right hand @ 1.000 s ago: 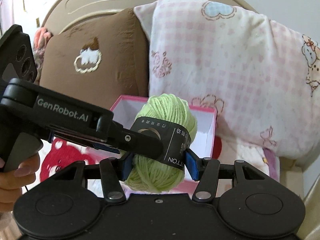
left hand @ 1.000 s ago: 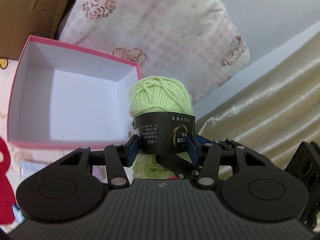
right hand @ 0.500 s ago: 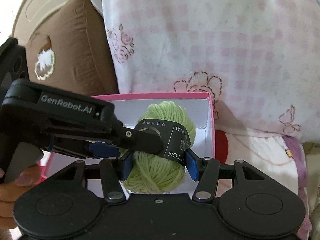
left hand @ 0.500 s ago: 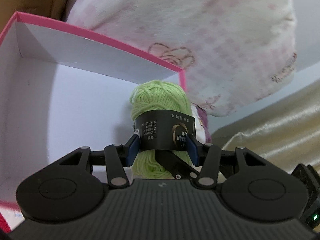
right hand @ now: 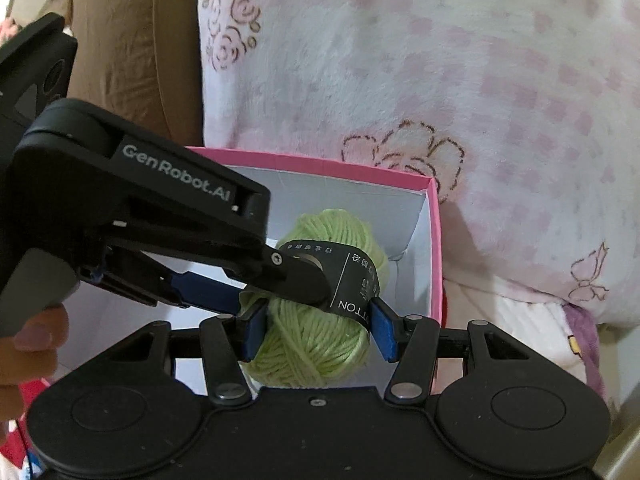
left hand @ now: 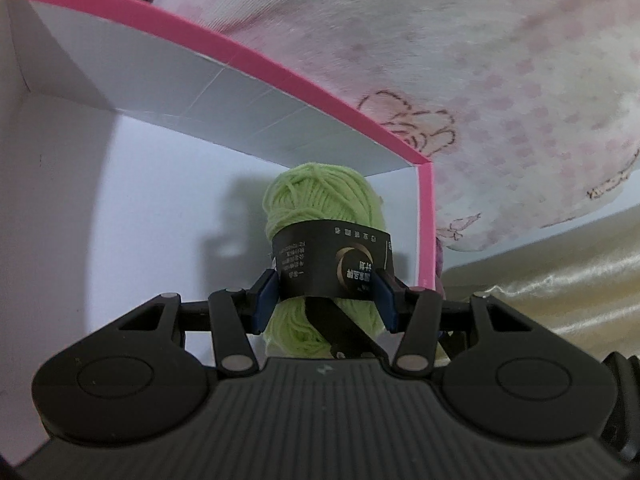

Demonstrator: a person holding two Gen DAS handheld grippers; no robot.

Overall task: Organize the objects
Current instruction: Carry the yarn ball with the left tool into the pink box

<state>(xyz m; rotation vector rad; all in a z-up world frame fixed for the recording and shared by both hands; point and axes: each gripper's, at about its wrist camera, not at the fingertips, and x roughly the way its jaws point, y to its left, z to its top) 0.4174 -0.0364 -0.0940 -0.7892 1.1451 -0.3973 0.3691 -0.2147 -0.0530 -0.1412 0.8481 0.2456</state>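
1. Object: a light-green yarn skein (left hand: 324, 216) with a black paper label band (left hand: 332, 264) around its middle. It is held just inside the near right corner of the pink gift box (left hand: 224, 46); contact with the box floor cannot be confirmed.
2. Left gripper (left hand: 325, 300): its blue fingers (left hand: 265, 300) pinch the skein at the label band, one on each side.
3. Right gripper (right hand: 318, 334): its blue fingers (right hand: 382, 334) bracket the same skein at or just below the band and appear to press it. In the right wrist view, the left gripper crosses in from the left of the skein.
4. Handling, judged: the skein is light and soft and will compress under the fingers. The paper band is stiffer but smooth, so it may slide along the yarn. Grip across the band at mid-length; loose strands at either end could snag.
5. Change against the earlier frames: one second ago the skein was held clear of the box, with the whole box in view behind it. Now the white box interior fills the left wrist view and the skein sits below the pink rim. Both grips are unchanged.
6. Surroundings: a pink checked pillow (right hand: 440, 80) lies directly behind the box.
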